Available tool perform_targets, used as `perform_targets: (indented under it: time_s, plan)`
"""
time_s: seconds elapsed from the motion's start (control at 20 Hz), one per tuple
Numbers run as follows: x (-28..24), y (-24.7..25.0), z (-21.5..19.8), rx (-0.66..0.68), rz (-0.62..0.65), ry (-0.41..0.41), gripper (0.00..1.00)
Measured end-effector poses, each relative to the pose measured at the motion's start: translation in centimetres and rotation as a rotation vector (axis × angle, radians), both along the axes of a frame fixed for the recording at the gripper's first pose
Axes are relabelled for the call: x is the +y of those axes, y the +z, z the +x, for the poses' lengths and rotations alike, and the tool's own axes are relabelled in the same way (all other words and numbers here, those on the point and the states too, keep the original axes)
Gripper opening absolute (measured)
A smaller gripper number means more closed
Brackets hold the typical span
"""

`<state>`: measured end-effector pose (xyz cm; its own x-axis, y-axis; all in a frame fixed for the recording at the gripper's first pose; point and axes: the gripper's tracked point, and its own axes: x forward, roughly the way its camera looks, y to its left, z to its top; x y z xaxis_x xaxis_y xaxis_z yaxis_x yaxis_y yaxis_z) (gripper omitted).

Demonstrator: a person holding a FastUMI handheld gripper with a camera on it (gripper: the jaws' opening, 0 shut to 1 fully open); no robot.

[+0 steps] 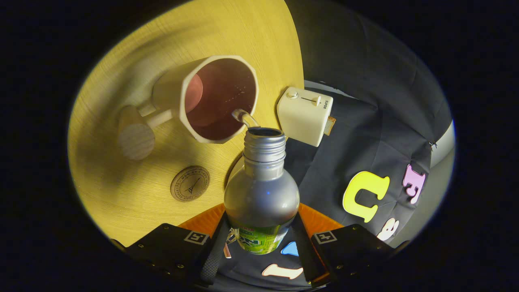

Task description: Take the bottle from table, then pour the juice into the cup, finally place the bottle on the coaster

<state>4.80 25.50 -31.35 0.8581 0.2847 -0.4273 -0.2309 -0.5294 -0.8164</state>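
My gripper (259, 239) is shut on a silver bottle (261, 190) with a green label, held between both fingers and tipped over. Its open threaded neck points at the rim of a cream cup (211, 99) with a reddish inside, which stands on the wooden table (134, 190) just beyond the bottle. A thin clear stream of juice (243, 117) runs from the mouth over the cup's near rim into it. The cup has a wooden knob handle (136, 138) on its side. A round brown coaster (189, 183) lies on the table ahead of the left finger, beside the bottle.
A small cream toaster (305, 115) with a slice of bread in it stands at the table's edge, right of the cup and close to the bottle's mouth. The table's edge runs just past the bottle.
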Motion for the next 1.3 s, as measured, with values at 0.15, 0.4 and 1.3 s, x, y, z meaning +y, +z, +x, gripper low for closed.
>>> perform_targets:
  time_s: [0.15,0.4,1.3]
  plan:
    - [0.2,0.1,0.3,-0.011,-0.021,0.014,0.79]
    - [0.4,0.3,0.5,-0.018,-0.033,0.021,0.79]
    - [0.5,1.5,0.9,-0.058,-0.07,0.063,0.79]
